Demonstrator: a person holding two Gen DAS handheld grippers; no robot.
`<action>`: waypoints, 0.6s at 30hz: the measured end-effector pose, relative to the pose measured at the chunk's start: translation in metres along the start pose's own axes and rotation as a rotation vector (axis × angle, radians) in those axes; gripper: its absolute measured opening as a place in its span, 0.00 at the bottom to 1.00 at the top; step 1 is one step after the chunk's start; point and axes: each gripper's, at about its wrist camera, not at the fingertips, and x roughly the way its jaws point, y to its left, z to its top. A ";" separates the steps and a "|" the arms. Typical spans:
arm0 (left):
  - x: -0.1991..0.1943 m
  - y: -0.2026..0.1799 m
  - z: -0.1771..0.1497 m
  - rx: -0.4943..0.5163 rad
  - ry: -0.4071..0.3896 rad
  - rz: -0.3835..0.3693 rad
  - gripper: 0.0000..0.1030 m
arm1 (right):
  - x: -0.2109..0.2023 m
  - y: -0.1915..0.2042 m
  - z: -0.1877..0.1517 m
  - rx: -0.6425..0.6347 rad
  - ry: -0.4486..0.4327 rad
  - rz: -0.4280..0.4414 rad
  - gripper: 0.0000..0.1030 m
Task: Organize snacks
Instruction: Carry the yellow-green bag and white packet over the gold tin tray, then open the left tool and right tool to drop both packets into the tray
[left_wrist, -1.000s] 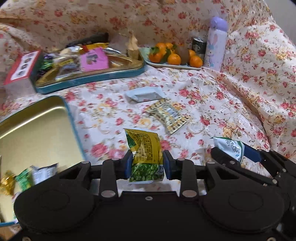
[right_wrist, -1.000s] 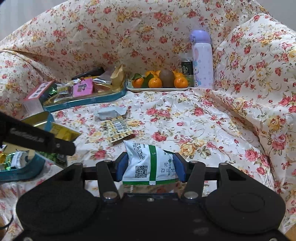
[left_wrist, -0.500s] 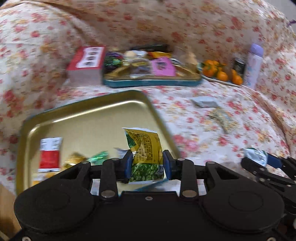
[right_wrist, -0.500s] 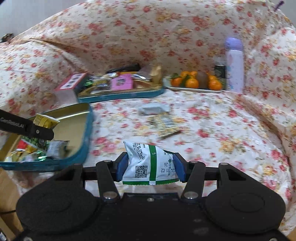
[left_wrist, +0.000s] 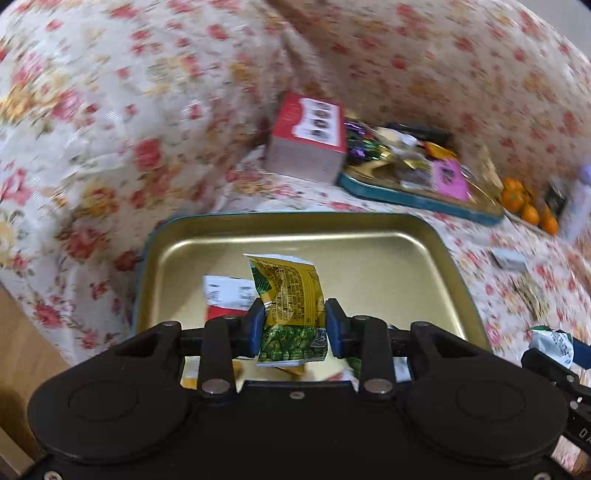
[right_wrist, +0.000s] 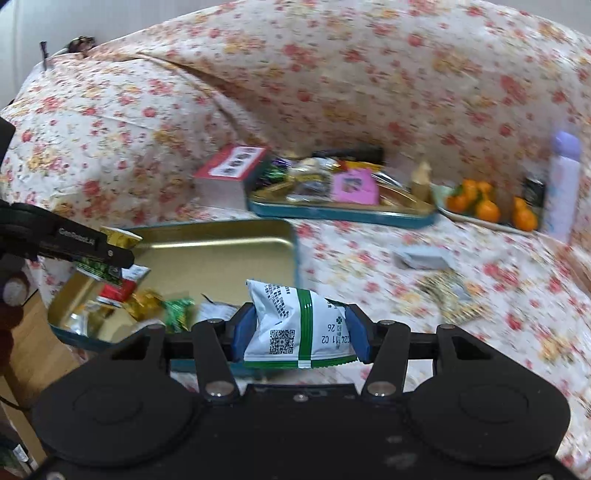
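My left gripper is shut on a yellow and green snack packet and holds it above the near gold tray. That tray holds several small packets, one red and white. My right gripper is shut on a white and green snack packet, just right of the same tray. In the right wrist view the left gripper hangs over the tray's left side. In the left wrist view the right gripper's packet shows at the right edge.
A second tray full of snacks lies further back, with a red box at its left. A plate of oranges and a lilac bottle stand at the back right. Two loose packets lie on the floral cloth.
Both grippers have swung left with their packets. The left gripper now hangs over the middle of the near tray. The right gripper has come up beside the tray's right rim.
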 end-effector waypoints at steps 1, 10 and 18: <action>0.001 0.004 0.001 -0.005 0.005 0.002 0.41 | 0.003 0.006 0.004 -0.007 -0.003 0.009 0.54; 0.003 0.026 0.003 -0.013 -0.010 -0.006 0.43 | 0.047 0.046 0.033 0.027 0.008 0.079 0.54; -0.003 0.018 0.003 0.039 -0.039 -0.003 0.55 | 0.074 0.067 0.044 0.043 0.015 0.057 0.54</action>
